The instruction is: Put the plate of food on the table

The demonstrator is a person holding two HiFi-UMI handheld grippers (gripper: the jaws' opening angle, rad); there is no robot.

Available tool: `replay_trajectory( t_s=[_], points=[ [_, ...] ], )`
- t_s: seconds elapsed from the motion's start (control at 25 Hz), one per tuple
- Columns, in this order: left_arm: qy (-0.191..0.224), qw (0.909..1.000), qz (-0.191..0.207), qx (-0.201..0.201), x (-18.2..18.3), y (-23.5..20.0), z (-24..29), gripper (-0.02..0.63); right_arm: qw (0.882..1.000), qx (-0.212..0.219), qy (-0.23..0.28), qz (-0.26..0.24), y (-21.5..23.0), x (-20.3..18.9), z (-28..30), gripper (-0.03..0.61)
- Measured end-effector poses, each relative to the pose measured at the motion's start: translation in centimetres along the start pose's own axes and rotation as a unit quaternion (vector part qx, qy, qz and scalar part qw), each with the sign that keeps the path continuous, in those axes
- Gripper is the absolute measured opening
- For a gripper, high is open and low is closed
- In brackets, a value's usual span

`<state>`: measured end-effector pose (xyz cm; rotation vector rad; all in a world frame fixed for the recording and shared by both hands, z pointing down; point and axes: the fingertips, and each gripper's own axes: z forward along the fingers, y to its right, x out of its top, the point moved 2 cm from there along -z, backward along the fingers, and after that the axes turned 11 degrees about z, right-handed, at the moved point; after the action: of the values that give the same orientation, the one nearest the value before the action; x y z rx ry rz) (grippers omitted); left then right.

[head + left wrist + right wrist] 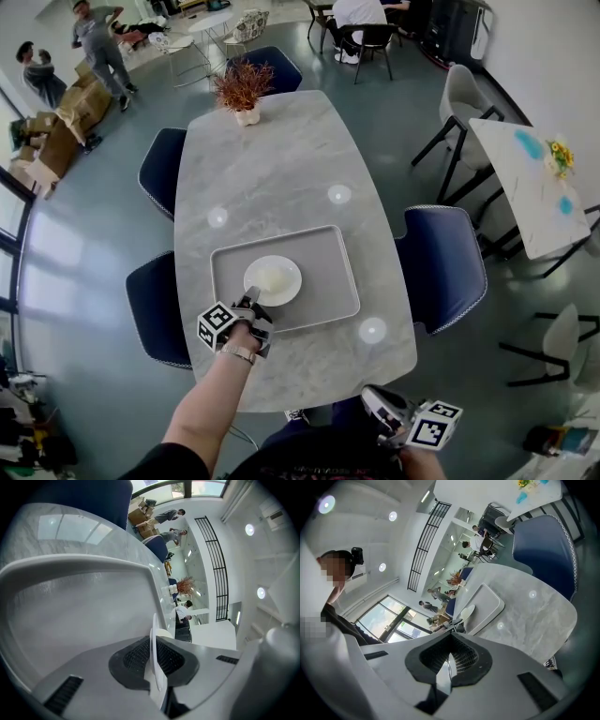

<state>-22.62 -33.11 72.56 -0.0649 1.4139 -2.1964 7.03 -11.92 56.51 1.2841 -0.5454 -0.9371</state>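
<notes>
Marble table (pixel 281 159) carries a tray (pixel 330 281) with the plate (pixel 273 279) in it. My left gripper (pixel 251 305) has its jaws pinching the plate's near rim. My right gripper (pixel 375 403), jaws closed and empty, hangs off the tray's near side. Next, I reckon: lift the plate level over the tray's wall, onto bare table.

The head view looks steeply down from the table's (pixel 281 159) 6 o'clock edge. Both gripper views face 12 o'clock, the left close, the right farther back, sharing the tray (pixel 490 602).

The grey left gripper (pixel 251 300) carries a black-and-white marker cube (pixel 216 325); black sleeve (pixel 161 463).
</notes>
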Motion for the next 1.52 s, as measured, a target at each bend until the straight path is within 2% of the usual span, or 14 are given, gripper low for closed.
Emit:
replay_trajectory(
  t_s=[0.56, 0.88, 1.12, 1.2, 1.4, 1.48, 1.52],
  points=[
    [-0.017, 0.9975, 0.037, 0.057, -0.3, -0.5, 0.5, 0.031, 1.000, 0.001, 0.000, 0.006, 0.7, 0.5, -0.1, 0.011],
    [-0.035, 0.9928, 0.081, 0.081, -0.4, -0.1, 0.6, 0.032, 1.000, 0.005, 0.000, 0.009, 0.5, 0.7, -0.1, 0.011],
    [-0.064, 0.9835, 0.145, 0.088, -0.6, 0.5, 0.4, 0.037, 1.000, 0.008, 0.002, 0.012, 0.6, 0.8, 0.0, 0.011],
    [-0.076, 0.9787, 0.168, 0.091, -0.6, 0.7, 0.3, 0.093, 1.000, 0.010, 0.000, 0.014, 0.5, 0.6, 0.1, 0.011],
    [-0.088, 0.9748, 0.181, 0.097, -0.6, 0.9, 0.0, 0.104, 1.000, 0.012, -0.002, 0.013, 0.1, 0.3, 0.4, 0.011],
    [-0.094, 0.9729, 0.189, 0.095, -0.7, 0.9, 0.1, 0.157, 1.000, 0.014, -0.002, 0.013, 0.0, 0.1, 0.5, 0.011],
    [-0.097, 0.9720, 0.192, 0.095, -0.8, 0.9, 0.1, 0.163, 1.000, 0.015, -0.003, 0.013, 0.0, 0.0, 0.6, 0.011]
  ],
)
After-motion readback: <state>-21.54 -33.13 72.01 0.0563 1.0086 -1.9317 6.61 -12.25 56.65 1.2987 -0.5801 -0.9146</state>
